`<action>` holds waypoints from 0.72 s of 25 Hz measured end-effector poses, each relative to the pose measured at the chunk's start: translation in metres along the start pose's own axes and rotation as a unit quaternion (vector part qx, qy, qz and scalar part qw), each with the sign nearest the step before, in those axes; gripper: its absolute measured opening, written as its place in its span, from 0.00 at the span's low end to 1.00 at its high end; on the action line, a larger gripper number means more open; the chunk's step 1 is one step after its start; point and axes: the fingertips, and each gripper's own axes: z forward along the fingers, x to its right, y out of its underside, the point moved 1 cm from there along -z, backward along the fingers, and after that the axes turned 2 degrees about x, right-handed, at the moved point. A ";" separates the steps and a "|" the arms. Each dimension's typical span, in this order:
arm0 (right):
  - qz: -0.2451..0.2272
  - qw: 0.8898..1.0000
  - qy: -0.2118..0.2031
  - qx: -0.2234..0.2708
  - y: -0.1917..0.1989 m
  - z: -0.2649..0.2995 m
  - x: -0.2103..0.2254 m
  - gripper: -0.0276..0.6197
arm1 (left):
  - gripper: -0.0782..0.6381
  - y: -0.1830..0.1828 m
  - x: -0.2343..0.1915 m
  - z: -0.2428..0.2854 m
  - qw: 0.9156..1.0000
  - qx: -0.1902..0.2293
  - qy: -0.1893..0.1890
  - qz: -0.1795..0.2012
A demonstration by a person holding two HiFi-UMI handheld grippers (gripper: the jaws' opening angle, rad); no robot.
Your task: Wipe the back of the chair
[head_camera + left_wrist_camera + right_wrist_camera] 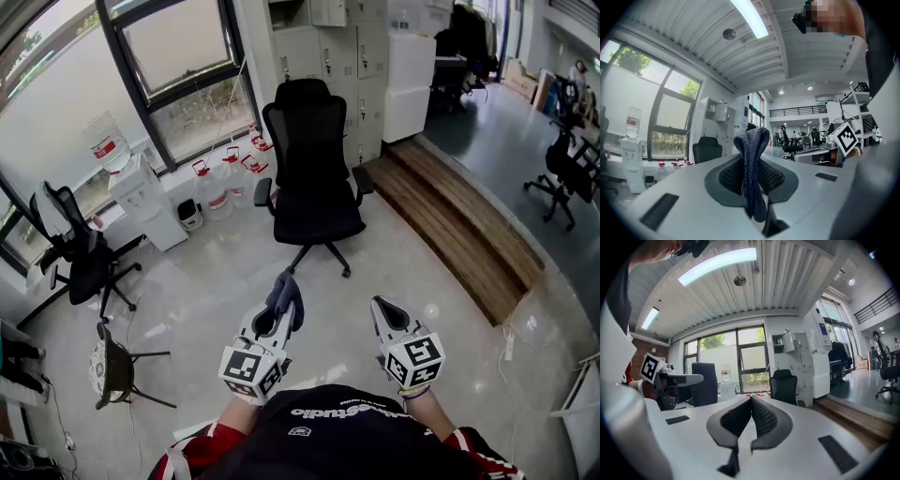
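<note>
Head view shows the black office chair (314, 183) on the pale floor (216, 281) in front of the grey lockers (333, 47), well ahead of both grippers, with its seat turned toward the person. It has a tall back with a headrest, two armrests and a star base. The left gripper (281, 298) is clamped on a folded grey-blue cloth (752, 159) that sticks up past its tips. The right gripper (751, 401) is closed, tips touching, with nothing between them.

Upright black chair (314, 187), well beyond folded grey cloth (286, 295)
</note>
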 end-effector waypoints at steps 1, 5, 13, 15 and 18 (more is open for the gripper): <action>0.000 1.000 0.001 0.000 0.000 -0.001 0.001 0.06 | 0.19 0.000 0.001 0.001 1.000 0.000 0.001 0.001; -0.001 1.000 0.003 0.001 -0.002 0.000 0.003 0.06 | 0.19 0.000 0.001 0.004 1.000 -0.004 0.003 0.001; -0.006 1.000 0.005 0.006 -0.006 0.002 0.010 0.06 | 0.19 -0.002 0.001 0.010 1.000 -0.003 0.003 0.005; -0.005 1.000 0.002 0.003 -0.005 0.004 0.012 0.06 | 0.19 -0.002 0.001 0.014 1.000 -0.003 0.003 0.007; -0.004 1.000 -0.002 0.000 -0.006 0.007 0.015 0.06 | 0.19 -0.004 0.002 0.019 1.000 -0.006 0.004 0.009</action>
